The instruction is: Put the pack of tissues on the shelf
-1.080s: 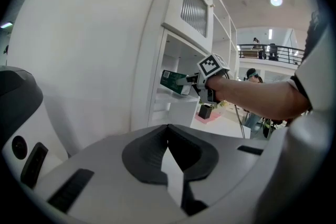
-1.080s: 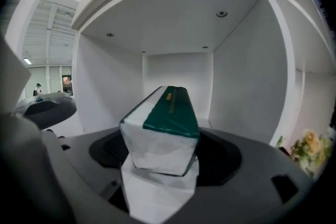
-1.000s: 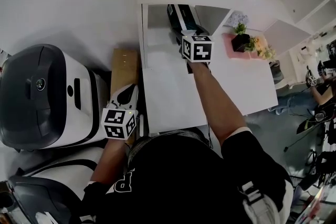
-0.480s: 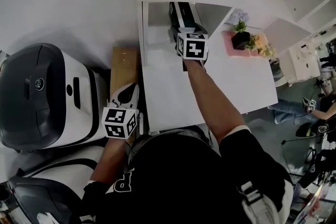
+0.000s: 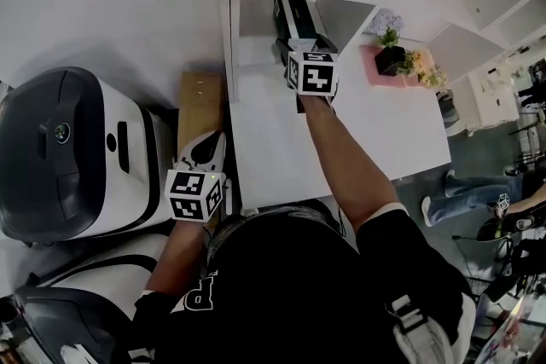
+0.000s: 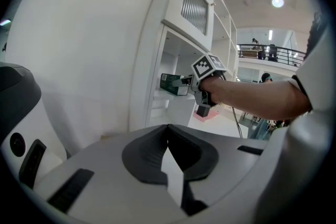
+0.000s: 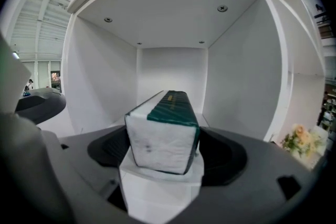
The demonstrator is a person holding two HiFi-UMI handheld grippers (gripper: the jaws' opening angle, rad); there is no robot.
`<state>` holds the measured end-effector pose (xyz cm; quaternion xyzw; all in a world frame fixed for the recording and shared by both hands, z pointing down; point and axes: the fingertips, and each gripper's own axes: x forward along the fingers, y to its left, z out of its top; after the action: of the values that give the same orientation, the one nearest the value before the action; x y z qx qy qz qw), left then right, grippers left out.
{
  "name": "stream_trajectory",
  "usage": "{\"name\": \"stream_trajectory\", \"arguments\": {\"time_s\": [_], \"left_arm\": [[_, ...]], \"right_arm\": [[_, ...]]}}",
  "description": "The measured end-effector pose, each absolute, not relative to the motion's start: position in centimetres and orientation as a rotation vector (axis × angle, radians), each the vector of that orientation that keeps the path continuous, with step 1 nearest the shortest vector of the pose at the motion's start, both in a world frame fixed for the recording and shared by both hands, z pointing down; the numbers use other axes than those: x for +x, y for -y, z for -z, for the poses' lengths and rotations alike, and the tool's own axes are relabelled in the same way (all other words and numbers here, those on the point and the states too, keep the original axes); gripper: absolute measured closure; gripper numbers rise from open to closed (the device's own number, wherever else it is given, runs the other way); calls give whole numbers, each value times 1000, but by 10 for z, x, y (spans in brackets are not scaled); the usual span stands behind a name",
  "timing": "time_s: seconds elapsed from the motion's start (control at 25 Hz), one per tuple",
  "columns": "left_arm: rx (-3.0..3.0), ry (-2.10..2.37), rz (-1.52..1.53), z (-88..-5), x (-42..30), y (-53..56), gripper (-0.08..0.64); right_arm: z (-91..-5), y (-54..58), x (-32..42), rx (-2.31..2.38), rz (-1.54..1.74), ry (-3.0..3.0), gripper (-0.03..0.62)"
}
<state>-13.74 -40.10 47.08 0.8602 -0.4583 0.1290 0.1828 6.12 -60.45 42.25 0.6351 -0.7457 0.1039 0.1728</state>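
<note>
Since my left gripper (image 6: 168, 139) has no job here, I'm holding it pinched closed and empty, well short of the shelf (image 7: 173, 68). My right gripper (image 5: 299, 47) is at the shelf's mouth and its jaws have just been spreading wide. The pack of tissues (image 7: 164, 134) sits loose between them, resting inside the shelf, pointing at its back wall.

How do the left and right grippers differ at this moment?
The right gripper reaches into the shelf compartment; the left gripper hangs low beside the desk. The right's jaws have just been opening, with the pack of tissues between them; the left's jaws are together, empty. Both carry marker cubes.
</note>
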Motion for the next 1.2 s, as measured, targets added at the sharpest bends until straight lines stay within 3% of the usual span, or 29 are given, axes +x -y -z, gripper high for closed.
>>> {"name": "stream_trajectory", "arguments": {"time_s": [0.72,0.76,0.84,1.08,1.2], "left_arm": [[2495,1206,-380,-465,-116,377,546],[2499,1200,-380,-465,-114,375,546],[2501,1194,-372,-464,-113,371,546],[2503,1227,-352,-457,-112,359,546],[2503,1240,-346,-453,-104,350,546]], "right_arm": [[-407,530,49,1743,-249,2247,199],[-401,522,47,1746,-238,2284,229],[-389,505,43,1762,-192,2359,351],[-373,454,42,1729,-126,2478,555],[-372,432,44,1665,-173,2556,581]]}}
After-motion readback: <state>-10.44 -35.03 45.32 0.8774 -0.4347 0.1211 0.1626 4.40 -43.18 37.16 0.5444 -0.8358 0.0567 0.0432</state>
